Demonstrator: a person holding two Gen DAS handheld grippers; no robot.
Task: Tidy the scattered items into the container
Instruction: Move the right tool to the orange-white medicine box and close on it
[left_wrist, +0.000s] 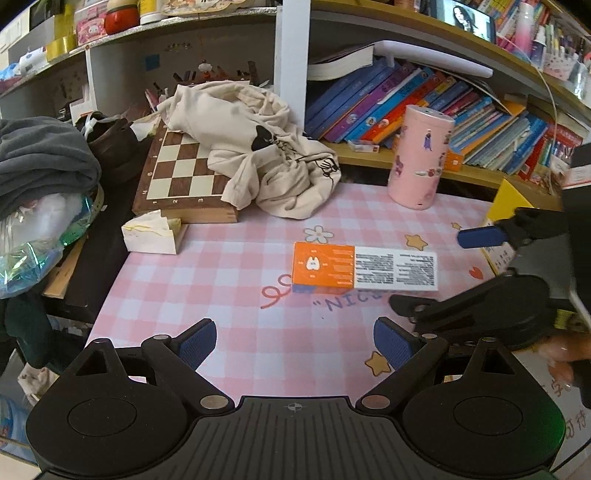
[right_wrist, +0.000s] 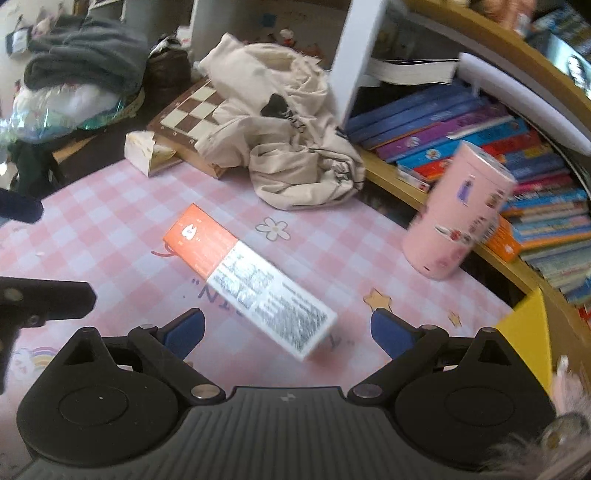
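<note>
On a pink checked desk mat (left_wrist: 236, 273) printed with stars and flowers, a flat rectangular cardboard box (left_wrist: 364, 270), half orange and half white with small black text, lies alone near the middle. The left gripper (left_wrist: 294, 342) hovers just short of it, blue ribbed pads spread wide with nothing between them. The right gripper (right_wrist: 287, 332) is likewise spread wide and empty, the box's white end lying between its fingers and just ahead.

Only the left wrist view shows the right gripper from outside: a black body entering from the right, one blue pad raised above the mat, with part of a hand behind it. Only the right wrist view shows the yellow container (right_wrist: 524, 332) clearly, a smooth hard corner at the mat's right edge.

Both views share a tall pink cylinder (left_wrist: 419, 157) with stickers, a crumpled cream cloth (left_wrist: 258, 147) over a wooden chessboard (left_wrist: 181, 177), and slanted glossy books (left_wrist: 424, 110) on a shelf.
</note>
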